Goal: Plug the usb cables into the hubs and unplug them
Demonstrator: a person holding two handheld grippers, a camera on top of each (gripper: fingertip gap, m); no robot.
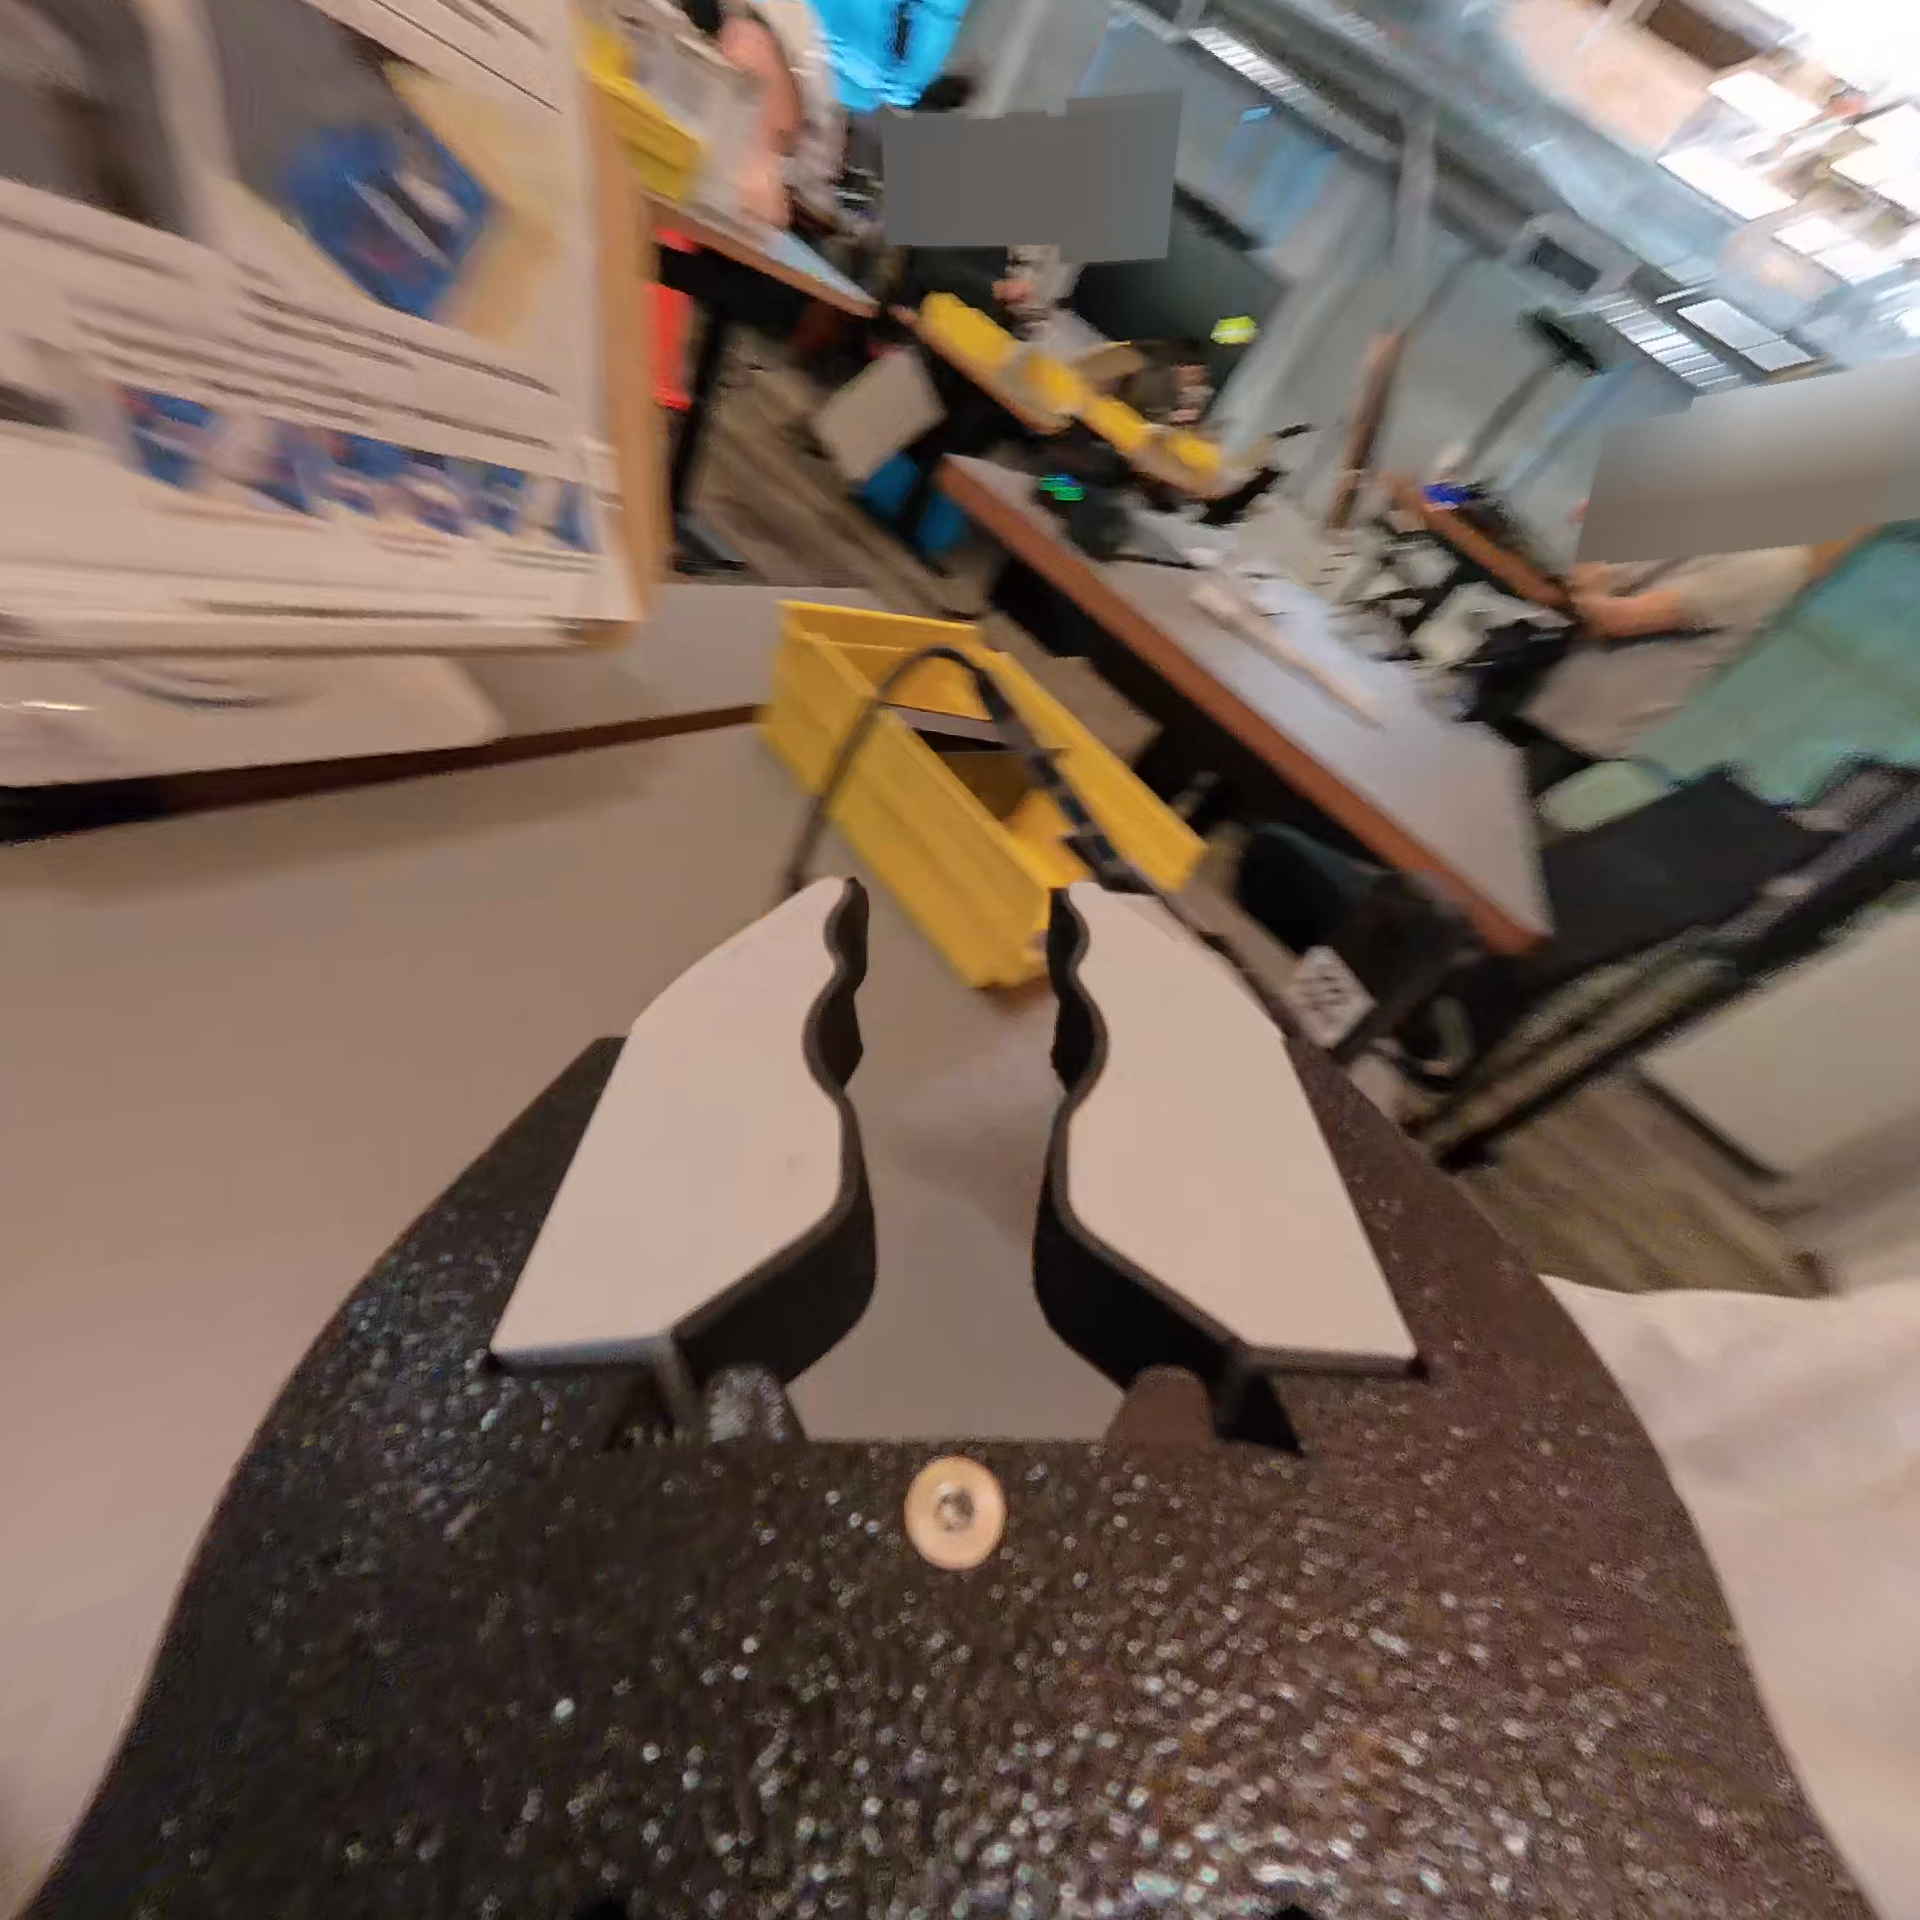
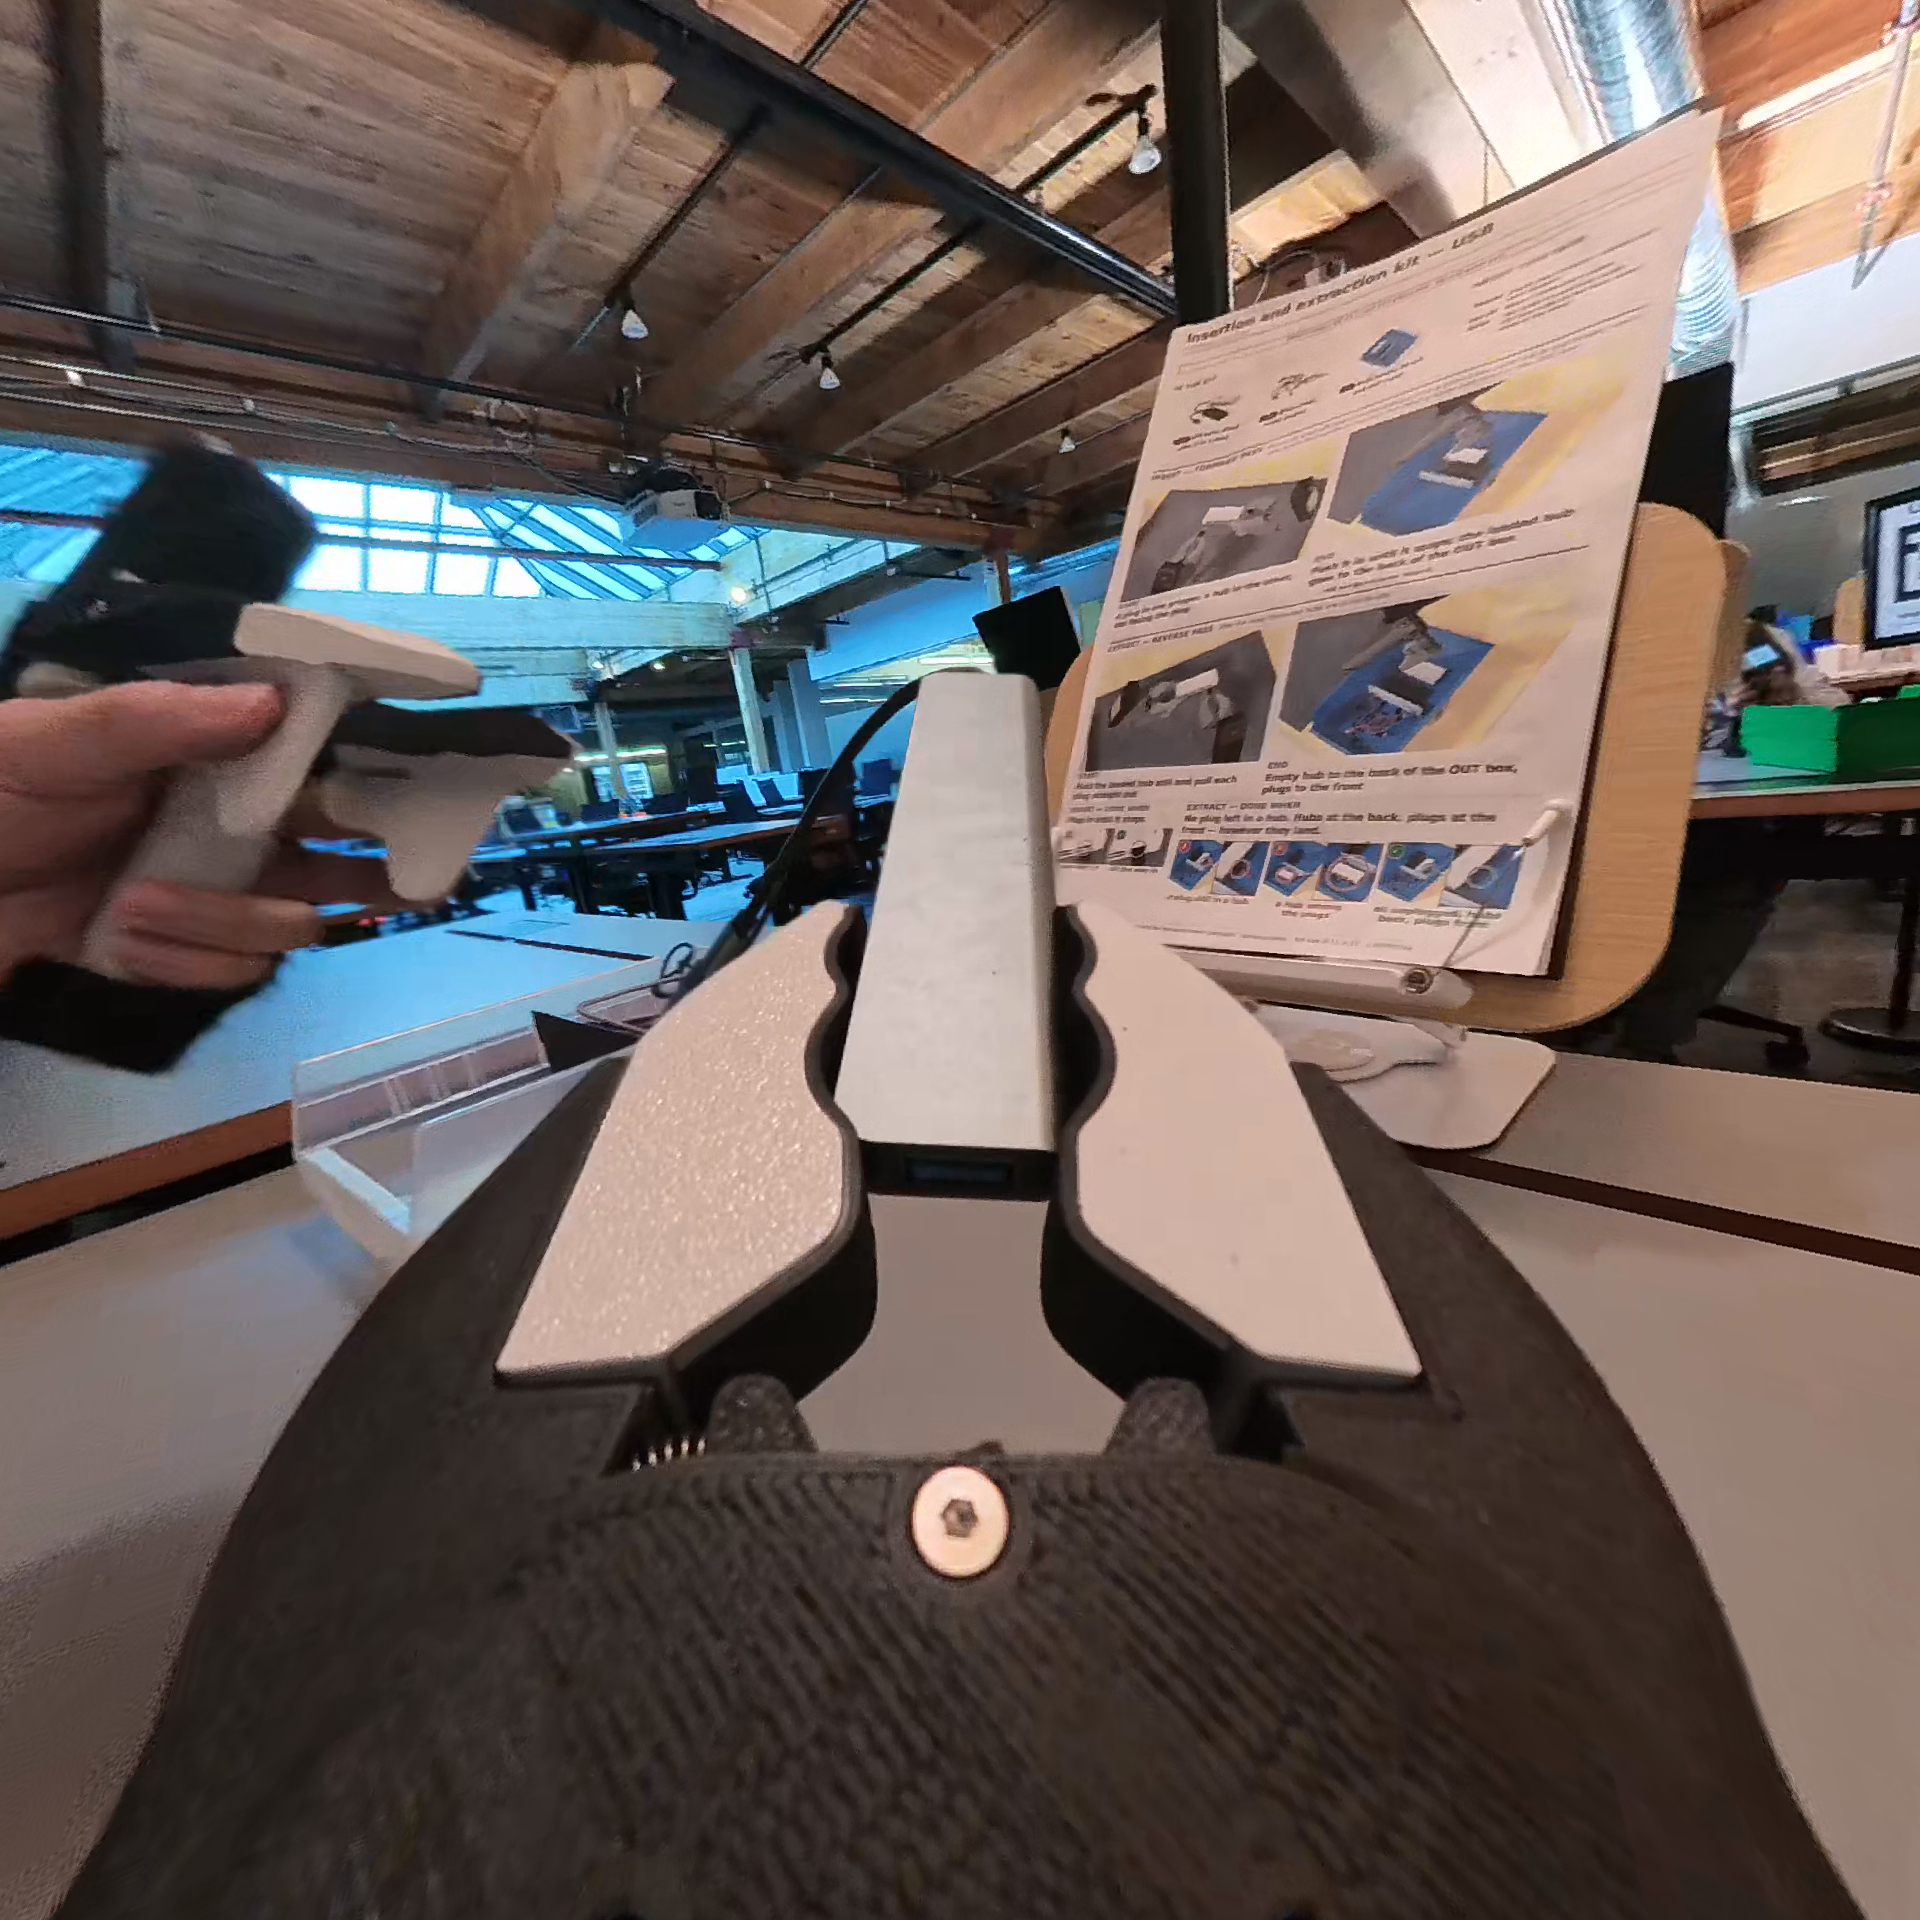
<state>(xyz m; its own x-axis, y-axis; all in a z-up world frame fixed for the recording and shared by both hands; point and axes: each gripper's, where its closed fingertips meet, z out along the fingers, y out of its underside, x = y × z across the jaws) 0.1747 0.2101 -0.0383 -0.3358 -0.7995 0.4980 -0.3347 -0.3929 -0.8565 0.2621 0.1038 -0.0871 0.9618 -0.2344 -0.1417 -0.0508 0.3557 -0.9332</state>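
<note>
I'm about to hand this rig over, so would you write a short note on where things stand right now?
Right gripper: shut on the silver hub, held up off the table with its black cable trailing behind.
Left gripper: open and empty, aimed at the yellow bin, where a dark hub with a cable sits.
Done: hub picked up; the port facing the right wrist camera is empty.
Left: fetch a plug, insert it, then unplug.

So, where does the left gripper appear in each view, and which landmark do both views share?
Left wrist view: the left gripper fills the lower centre, open and empty, facing a yellow bin.
Right wrist view: it is at the left edge, blurred, held by a hand.
Shared landmark: the instruction sheet on its stand, upper left in the left wrist view, right side in the right wrist view.
</note>
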